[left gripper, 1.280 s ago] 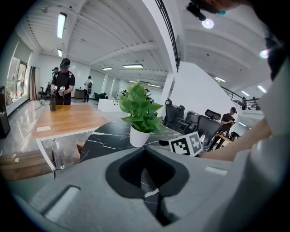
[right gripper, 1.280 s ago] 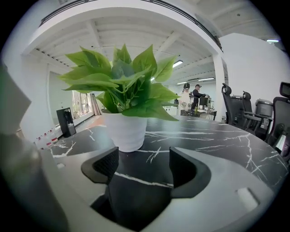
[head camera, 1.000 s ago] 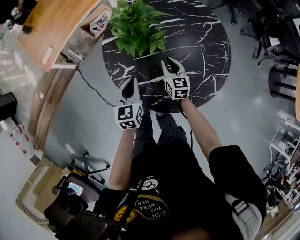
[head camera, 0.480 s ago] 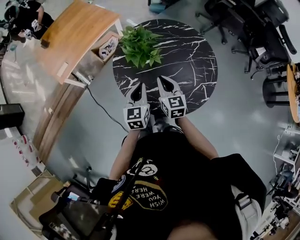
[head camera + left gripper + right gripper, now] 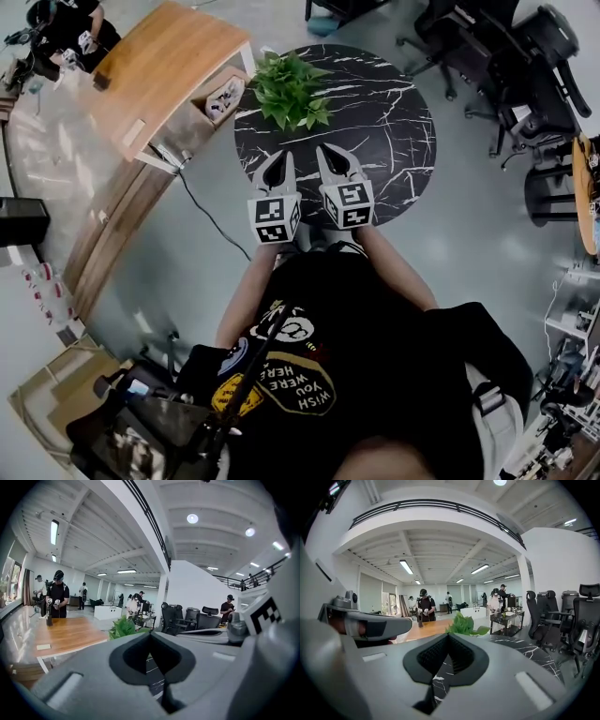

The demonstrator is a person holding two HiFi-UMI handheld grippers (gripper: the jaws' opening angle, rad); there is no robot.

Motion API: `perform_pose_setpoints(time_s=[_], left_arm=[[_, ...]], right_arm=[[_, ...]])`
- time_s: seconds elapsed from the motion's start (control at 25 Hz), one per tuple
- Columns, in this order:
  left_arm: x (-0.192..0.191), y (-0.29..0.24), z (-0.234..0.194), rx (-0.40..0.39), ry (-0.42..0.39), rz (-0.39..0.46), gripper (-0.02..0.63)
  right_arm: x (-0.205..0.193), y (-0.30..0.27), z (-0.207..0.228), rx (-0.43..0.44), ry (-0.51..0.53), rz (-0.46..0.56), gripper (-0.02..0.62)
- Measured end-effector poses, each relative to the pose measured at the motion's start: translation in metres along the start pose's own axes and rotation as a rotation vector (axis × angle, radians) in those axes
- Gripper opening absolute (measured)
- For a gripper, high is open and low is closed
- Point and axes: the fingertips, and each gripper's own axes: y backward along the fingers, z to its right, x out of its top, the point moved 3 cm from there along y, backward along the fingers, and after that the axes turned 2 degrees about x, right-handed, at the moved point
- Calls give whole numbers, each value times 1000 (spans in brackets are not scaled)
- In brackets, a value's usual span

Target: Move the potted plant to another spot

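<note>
The potted plant (image 5: 291,91), a bushy green one, stands at the far left of the round black marble table (image 5: 394,122). It also shows ahead in the left gripper view (image 5: 124,627) and the right gripper view (image 5: 464,624). My left gripper (image 5: 278,161) and right gripper (image 5: 333,157) are held side by side above the table's near edge, short of the plant and pointing toward it. Both are shut with nothing between the jaws: the left gripper's tips (image 5: 150,633) meet, and so do the right gripper's (image 5: 449,635).
A wooden desk (image 5: 159,66) stands left of the table, with a box of small items (image 5: 223,94) beside it. A cable (image 5: 202,206) runs over the floor. Black office chairs (image 5: 525,56) crowd the right side. People (image 5: 56,23) stand beyond the desk.
Both grippers have risen and come together over the table's near edge. The right jaws, slightly apart before, have closed. The plant has stayed in place.
</note>
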Motion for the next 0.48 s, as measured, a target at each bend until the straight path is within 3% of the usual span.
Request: perform_pose_setpoints(time_s=[0.48], left_arm=[[-2, 7, 8, -20, 0, -5, 5]], right_arm=[[-2, 9, -2, -10, -1, -10, 2]])
